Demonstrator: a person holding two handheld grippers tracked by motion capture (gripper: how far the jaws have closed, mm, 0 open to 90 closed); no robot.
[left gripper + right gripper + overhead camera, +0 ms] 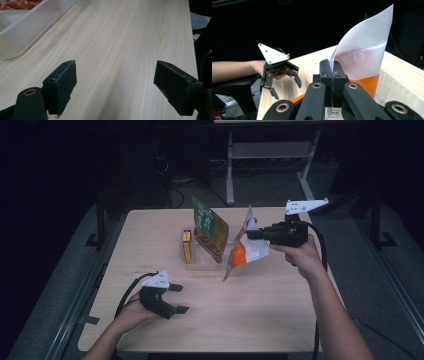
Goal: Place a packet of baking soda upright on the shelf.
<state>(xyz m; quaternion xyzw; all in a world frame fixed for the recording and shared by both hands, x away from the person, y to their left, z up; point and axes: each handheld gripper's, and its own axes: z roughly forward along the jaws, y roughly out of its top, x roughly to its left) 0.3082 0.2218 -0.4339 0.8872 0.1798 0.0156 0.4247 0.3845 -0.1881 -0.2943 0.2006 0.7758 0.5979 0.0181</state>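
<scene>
From the high view, the right tool (pixel 252 234) is raised above the pale wood-grain tabletop (pixel 260 295), its jaws pinching the edge of a floppy orange-and-white plastic snack pouch (pixel 243 251) that hangs free just to the right of a shallow clear plastic tray (pixel 200 265). In that tray stand a tall green-and-red foil snack bag (pixel 210 229), leaning, and a small yellow upright box (pixel 187 246). The left tool (pixel 172 298) sits low near the front left of the tabletop, well apart from the tray, jaws spread and holding nothing. In the left gripper view, the two black jaws stand wide apart over bare wood, with a corner of the clear tray (pixel 27 32) at upper left. In the right gripper view, the jaws are pressed together on a thin margin of the pouch (pixel 362 62), which curls upward beyond them; the left tool (pixel 284 85) shows farther off, spread, held by a hand. The grip looks slim: because only the pouch's edge is caught, the film could slide out if swung or jolted. The dangling lower corner might also catch the tray rim or knock the leaning green bag over if it is lowered without care.
</scene>
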